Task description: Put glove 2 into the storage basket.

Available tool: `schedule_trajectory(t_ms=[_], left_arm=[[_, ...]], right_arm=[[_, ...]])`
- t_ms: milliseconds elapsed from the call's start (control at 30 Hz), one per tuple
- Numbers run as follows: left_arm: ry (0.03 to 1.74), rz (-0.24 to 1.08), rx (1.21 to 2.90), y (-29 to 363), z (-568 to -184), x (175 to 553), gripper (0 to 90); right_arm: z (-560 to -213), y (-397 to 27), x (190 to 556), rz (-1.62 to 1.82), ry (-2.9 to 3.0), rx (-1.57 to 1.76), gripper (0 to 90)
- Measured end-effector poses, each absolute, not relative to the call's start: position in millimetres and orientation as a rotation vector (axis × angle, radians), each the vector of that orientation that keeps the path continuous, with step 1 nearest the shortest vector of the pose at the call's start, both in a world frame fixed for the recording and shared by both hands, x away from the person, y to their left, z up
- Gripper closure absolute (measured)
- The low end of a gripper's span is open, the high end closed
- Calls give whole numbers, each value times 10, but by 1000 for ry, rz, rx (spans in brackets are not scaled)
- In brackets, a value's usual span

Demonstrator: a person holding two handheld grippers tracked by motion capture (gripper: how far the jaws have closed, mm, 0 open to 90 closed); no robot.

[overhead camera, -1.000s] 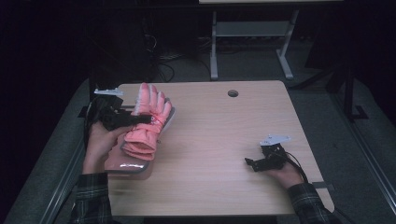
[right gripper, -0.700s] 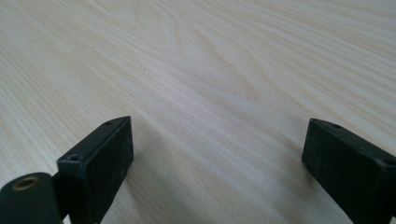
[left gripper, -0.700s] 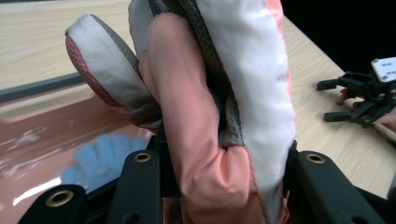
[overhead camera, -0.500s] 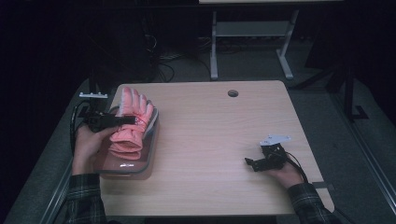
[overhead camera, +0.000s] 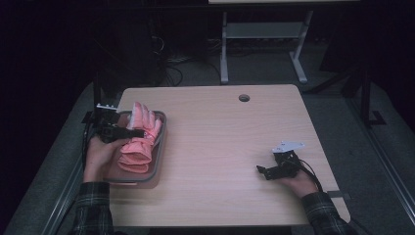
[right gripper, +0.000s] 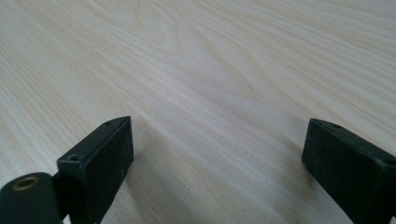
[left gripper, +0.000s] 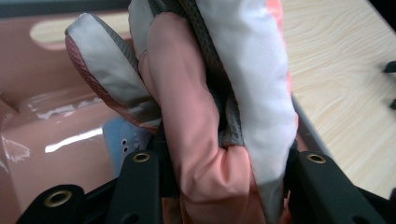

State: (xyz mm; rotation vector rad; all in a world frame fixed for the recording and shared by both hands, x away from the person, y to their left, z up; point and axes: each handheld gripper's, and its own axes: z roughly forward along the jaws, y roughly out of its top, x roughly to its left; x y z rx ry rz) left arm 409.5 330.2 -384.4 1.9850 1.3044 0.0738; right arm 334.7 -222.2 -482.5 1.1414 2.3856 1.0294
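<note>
The pink glove [overhead camera: 139, 139] lies with its long axis running away from the person, the fingertips pointing to the far edge of the table [overhead camera: 230, 147] and the cuff toward the person, over the grey tray [overhead camera: 159, 152] at the left side of the table. The left gripper [overhead camera: 128, 132] is clenched across the middle of the glove, coming from the left side with its jaws about level. The right gripper [overhead camera: 262, 171] rests low on the table at the right, well apart, its jaws spread wide with nothing between them.
</note>
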Motion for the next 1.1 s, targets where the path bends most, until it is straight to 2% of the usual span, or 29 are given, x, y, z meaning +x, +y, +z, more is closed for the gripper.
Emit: schedule_trajectory(t_ms=[300, 467, 533, 700, 800, 1100], left_arm=[[1324, 60, 2049, 3223, -4002, 4133, 562], [1325, 36, 2027, 3253, -4084, 4136, 544], [1314, 35, 2032, 3255, -4073, 4138, 502], [1304, 22, 2021, 3286, -4039, 4145, 285], [1314, 36, 2018, 3293, -4017, 4131, 196], [1294, 72, 1987, 3376, -3901, 4086, 149]], right_arm=[[-4825, -2220, 3347, 1030, 2384, 1143, 85], [-4825, -2220, 3346, 1029, 2383, 1144, 85], [-4825, -2219, 3347, 1029, 2382, 1145, 85], [-4825, -2219, 3348, 1029, 2383, 1145, 85], [-4825, -2218, 3347, 1028, 2382, 1145, 85], [-4825, -2218, 3348, 1029, 2382, 1145, 85]])
